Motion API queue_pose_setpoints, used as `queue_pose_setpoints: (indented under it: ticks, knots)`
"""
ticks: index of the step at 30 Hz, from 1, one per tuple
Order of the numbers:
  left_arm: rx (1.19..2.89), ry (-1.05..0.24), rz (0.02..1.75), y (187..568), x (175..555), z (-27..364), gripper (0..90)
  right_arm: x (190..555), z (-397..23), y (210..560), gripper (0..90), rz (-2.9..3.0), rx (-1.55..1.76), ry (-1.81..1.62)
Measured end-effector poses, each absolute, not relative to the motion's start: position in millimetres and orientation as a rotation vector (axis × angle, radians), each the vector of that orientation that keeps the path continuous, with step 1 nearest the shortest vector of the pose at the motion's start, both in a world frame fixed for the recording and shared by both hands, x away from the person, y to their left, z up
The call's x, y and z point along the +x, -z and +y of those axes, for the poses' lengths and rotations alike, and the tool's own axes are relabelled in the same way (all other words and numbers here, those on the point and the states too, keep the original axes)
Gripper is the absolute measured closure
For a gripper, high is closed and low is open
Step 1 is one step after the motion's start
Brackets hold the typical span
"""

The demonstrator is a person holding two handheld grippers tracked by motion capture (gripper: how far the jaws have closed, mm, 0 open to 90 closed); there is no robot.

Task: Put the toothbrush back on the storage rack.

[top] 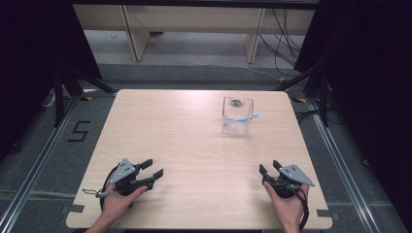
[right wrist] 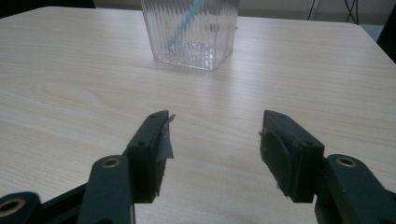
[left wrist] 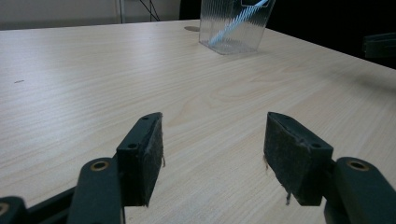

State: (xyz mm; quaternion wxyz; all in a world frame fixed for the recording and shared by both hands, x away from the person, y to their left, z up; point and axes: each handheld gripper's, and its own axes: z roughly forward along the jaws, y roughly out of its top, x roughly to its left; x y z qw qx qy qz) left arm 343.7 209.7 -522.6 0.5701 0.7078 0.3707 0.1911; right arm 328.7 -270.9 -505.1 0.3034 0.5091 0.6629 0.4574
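Both hands rest low at the near edge of the desk (top: pixel 194 145), the left gripper (top: pixel 151 171) and right gripper (top: pixel 270 168) spread wide and holding nothing. Far off stands the clear cup (top: pixel 237 116) with the blue straw (top: pixel 243 119) already lying in it, so little looks left to do.

A lab recording bay: a bare wooden counter (top: pixel 194 145) stands between black curtains (top: pixel 29 48) at both frame edges, with metal floor rails (top: pixel 340 160), a taped "5" (top: pixel 79 131) at left, and loose cables (top: pixel 286 39) at upper right.
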Motion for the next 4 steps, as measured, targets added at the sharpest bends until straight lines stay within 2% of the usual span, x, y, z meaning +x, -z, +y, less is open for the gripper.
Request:
queue_pose_setpoints:
  ticks: [4]
  knots:
    - [1.663, -0.450, 0.869, 522.6, 343.5, 209.5, 37.2, 329.0, -271.1, 505.2, 43.4, 1.746, 1.336, -1.216]
